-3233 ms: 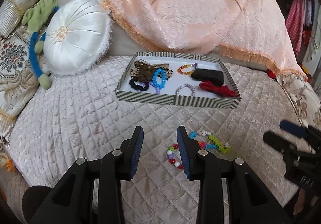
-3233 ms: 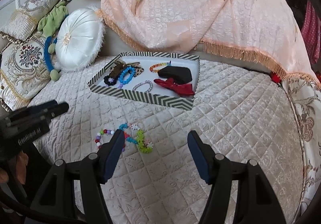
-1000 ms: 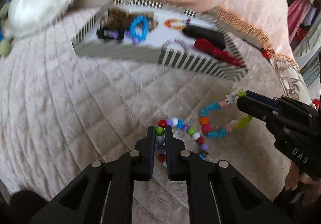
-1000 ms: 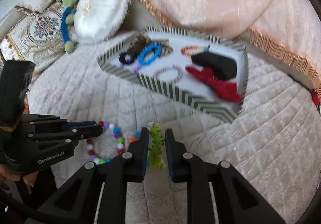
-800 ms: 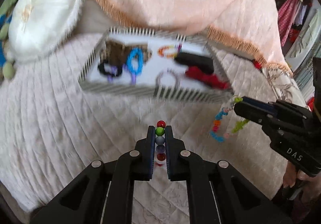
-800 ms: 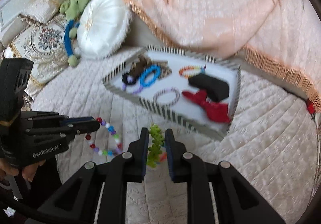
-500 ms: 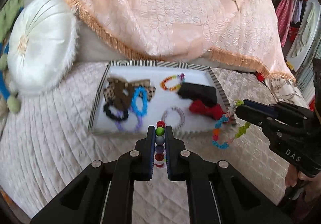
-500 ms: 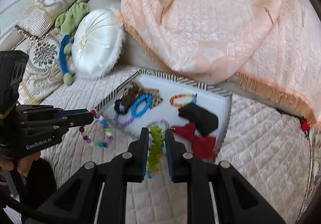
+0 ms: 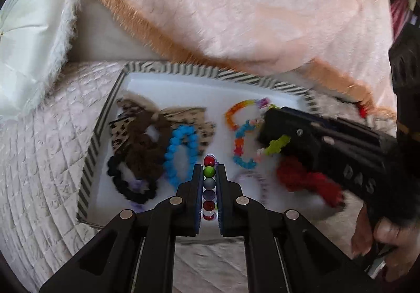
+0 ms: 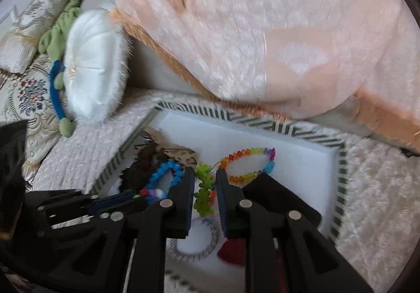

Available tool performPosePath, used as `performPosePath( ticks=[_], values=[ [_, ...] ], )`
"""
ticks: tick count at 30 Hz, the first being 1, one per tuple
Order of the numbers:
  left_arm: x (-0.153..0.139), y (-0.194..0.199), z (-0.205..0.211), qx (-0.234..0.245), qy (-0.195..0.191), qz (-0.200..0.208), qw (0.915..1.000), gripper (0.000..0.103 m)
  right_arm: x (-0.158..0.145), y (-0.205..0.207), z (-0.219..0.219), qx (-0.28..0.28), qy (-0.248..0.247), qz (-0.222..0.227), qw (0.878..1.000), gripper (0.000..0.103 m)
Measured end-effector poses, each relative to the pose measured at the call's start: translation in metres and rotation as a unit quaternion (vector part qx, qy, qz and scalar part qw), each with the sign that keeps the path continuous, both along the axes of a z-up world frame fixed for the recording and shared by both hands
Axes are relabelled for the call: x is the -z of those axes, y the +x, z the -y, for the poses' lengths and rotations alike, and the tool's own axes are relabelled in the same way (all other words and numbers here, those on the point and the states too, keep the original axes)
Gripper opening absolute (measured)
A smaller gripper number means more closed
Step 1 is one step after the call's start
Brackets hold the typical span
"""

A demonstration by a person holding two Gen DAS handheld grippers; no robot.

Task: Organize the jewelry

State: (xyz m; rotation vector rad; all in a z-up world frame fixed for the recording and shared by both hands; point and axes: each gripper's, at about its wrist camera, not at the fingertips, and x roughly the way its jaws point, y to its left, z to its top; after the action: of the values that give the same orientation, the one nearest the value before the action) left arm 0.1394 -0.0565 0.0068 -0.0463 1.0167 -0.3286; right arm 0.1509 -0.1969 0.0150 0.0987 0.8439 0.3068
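Closest in, the left gripper [image 9: 209, 182] has its jaws pinched tight on the round-bead bracelet [image 9: 209, 171]; a column of red, green, grey and purple beads sits squeezed between them, and the rest of the loop hangs out of sight below. Round beads like these could roll free of the pads and drop short of the striped tray [image 9: 90, 161], onto the quilted bed [image 9: 39, 161].

To its right, the right gripper [image 10: 205, 195] is closed nearly all the way on the green end of the star-bead bracelet [image 10: 203, 193], whose blue and orange part dangles over the tray floor.

Just beyond both jaws lie a blue bracelet [image 9: 181, 156], a brown scrunchie [image 9: 141, 145], a rainbow bracelet [image 10: 246, 164] and a red bow [image 9: 307, 182]. A dangling loop could snag on these as it is let go, or land tangled on top of them.
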Motion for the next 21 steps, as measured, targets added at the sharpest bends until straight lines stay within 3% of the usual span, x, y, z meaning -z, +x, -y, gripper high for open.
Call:
performPosePath(
  ticks=[4, 6, 7, 8, 11, 17, 21],
  values=[
    [0.015, -0.001, -0.001, -0.002, 0.040, -0.006, 0.9992, 0.000, 0.033, 0.018, 0.008, 0.025, -0.025, -0.042, 0.998, 0.017],
    [0.017, -0.004, -0.001, -0.001, 0.050, -0.006, 0.9987, 0.012, 0.037, 0.016, 0.012, 0.031, -0.022, -0.043, 0.998, 0.021],
    [0.017, -0.007, -0.001, -0.002, 0.053, -0.003, 0.9986, 0.025, 0.037, 0.011, 0.015, 0.033, -0.014, -0.041, 0.999, 0.024],
    [0.016, -0.011, -0.002, -0.002, 0.053, 0.002, 0.9986, 0.028, 0.036, 0.008, 0.017, 0.035, -0.011, -0.040, 0.999, 0.030],
    [0.010, -0.024, -0.003, -0.006, 0.060, 0.017, 0.9980, 0.028, 0.026, -0.013, 0.022, 0.039, -0.005, -0.022, 0.999, 0.034],
    [-0.011, -0.061, -0.005, -0.028, 0.072, 0.059, 0.9952, 0.028, 0.000, -0.070, 0.030, 0.069, -0.005, 0.019, 0.997, 0.053],
    [-0.025, -0.090, -0.008, -0.044, 0.078, 0.089, 0.9920, 0.028, -0.006, -0.107, 0.029, 0.089, -0.029, 0.042, 0.995, 0.055]
  ],
)
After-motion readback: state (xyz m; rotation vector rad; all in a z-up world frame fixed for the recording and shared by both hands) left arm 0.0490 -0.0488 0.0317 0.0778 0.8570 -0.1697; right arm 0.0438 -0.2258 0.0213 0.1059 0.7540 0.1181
